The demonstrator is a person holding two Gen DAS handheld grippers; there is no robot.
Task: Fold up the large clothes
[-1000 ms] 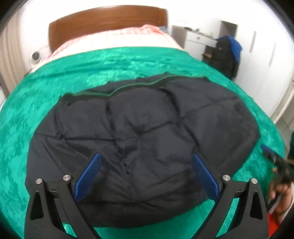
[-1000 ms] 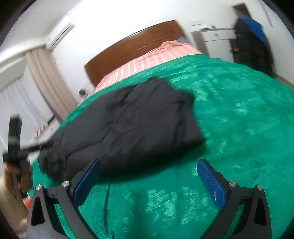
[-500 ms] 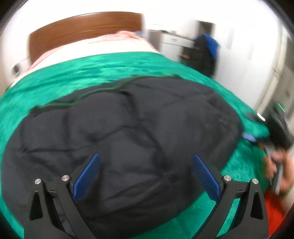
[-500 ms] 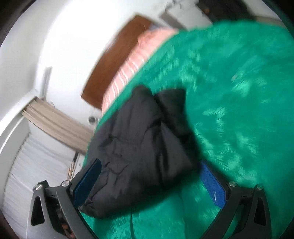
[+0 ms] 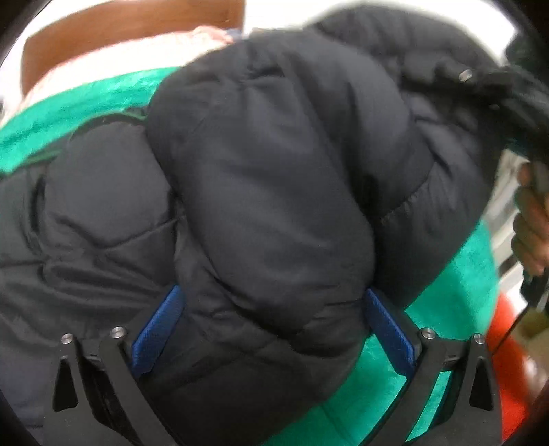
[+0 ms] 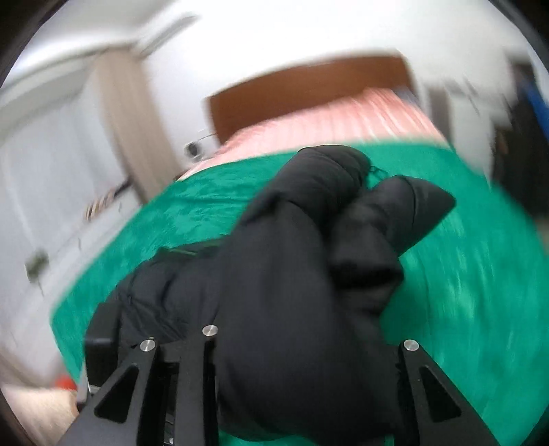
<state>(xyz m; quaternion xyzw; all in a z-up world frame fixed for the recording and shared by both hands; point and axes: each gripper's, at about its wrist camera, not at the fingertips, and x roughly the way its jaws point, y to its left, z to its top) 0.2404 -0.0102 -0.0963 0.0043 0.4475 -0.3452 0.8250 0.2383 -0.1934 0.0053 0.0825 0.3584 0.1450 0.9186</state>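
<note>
The left tongs (image 5: 274,329) hang low over the near edge of the bed, their blue pads (image 5: 156,338) spread wide and released. A thick black padded jacket (image 5: 260,192) bulges up between them; the fabric runs past both pads, but the pads do not squeeze it, and the right-hand pad stands partly over bare green bedspread (image 5: 377,387). To the left of these tongs the jacket lies flat on the bed, quilted and wrinkled, and beyond it a strip of green cover shows, then a pink-and-white sheet (image 5: 113,58) and a brown wooden headboard (image 5: 113,24) further ahead. Straight ahead of the left tongs a big fold of the jacket rises up and leans over the flat part. Off to the right of them, high up, the fold ends at the right tongs (image 5: 480,82), gripped by a person's hand (image 5: 530,226).

From the right tongs (image 6: 308,360) themselves, the black jacket (image 6: 291,291) fills the gap between the jaws, which are closing on a bunched handful of it; the pads are buried in the cloth. Left of these tongs there is a pale curtain (image 6: 116,113) and a white wall, all blurred. Ahead of them the lifted fabric ends in two puffy lobes over the green bedspread (image 6: 463,274), with the pink sheet (image 6: 326,120) and headboard (image 6: 302,92) past that. To their right the cover is streaked with blur.
</note>
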